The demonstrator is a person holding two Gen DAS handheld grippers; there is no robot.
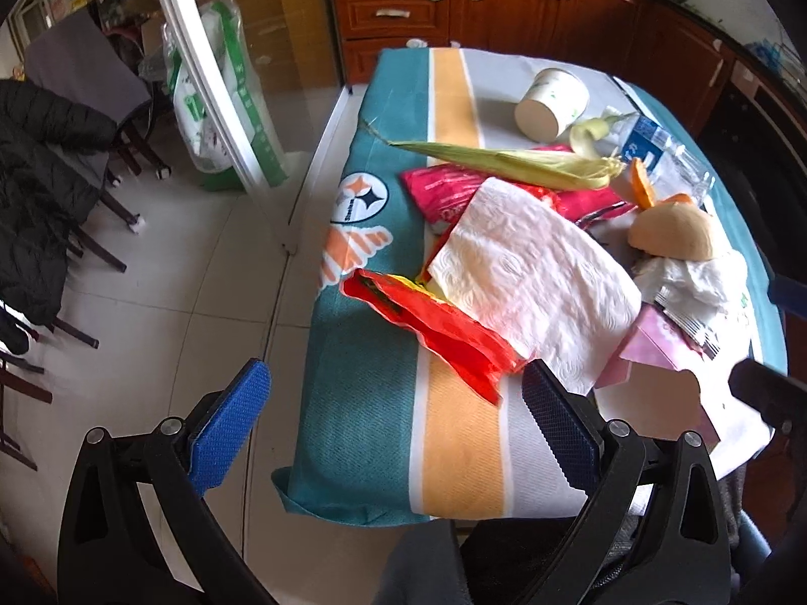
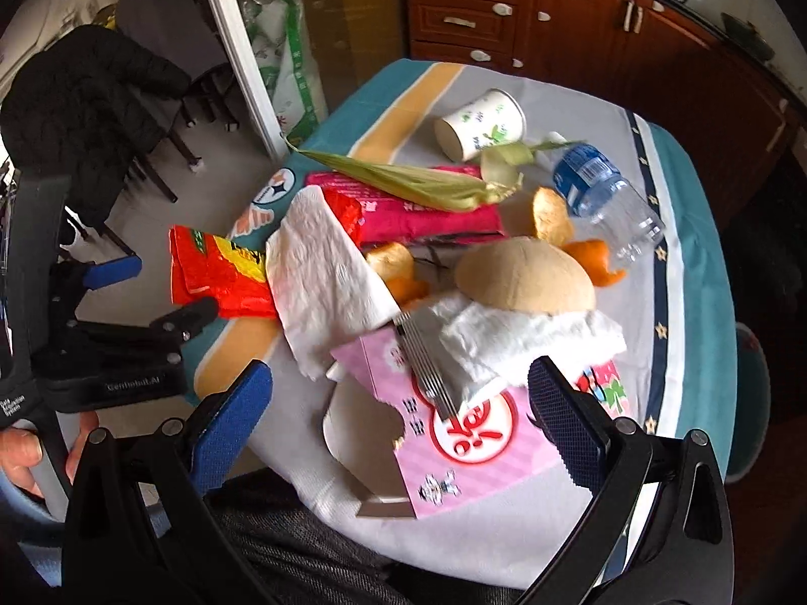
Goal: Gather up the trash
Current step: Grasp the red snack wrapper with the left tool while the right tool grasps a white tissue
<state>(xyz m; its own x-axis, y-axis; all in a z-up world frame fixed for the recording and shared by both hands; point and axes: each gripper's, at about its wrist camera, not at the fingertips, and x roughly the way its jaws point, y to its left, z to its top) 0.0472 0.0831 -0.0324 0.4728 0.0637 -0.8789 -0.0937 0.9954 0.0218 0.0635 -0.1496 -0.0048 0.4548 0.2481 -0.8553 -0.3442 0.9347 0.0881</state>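
Observation:
Trash lies heaped on a striped tablecloth (image 1: 363, 403). A white paper towel (image 1: 534, 272) covers a red wrapper (image 1: 434, 333) and a pink packet (image 1: 449, 191). A corn husk (image 1: 514, 164), a tipped paper cup (image 1: 552, 103), a plastic bottle (image 1: 666, 151), orange peel (image 1: 640, 179) and a tan fruit half (image 1: 676, 234) lie beyond. My left gripper (image 1: 398, 413) is open at the near edge, right finger beside the red wrapper. My right gripper (image 2: 398, 408) is open over a pink carton (image 2: 469, 433) and crumpled tissue (image 2: 524, 338). The left gripper (image 2: 151, 292) also shows in the right wrist view.
Wooden cabinets with drawers (image 1: 454, 5) stand behind the table. A glass door frame (image 1: 202, 75) and a green-and-white bag (image 1: 222, 91) are at the left, with chairs and a black jacket (image 1: 40, 191) on the tiled floor. A hand (image 2: 20, 454) holds the left gripper's handle.

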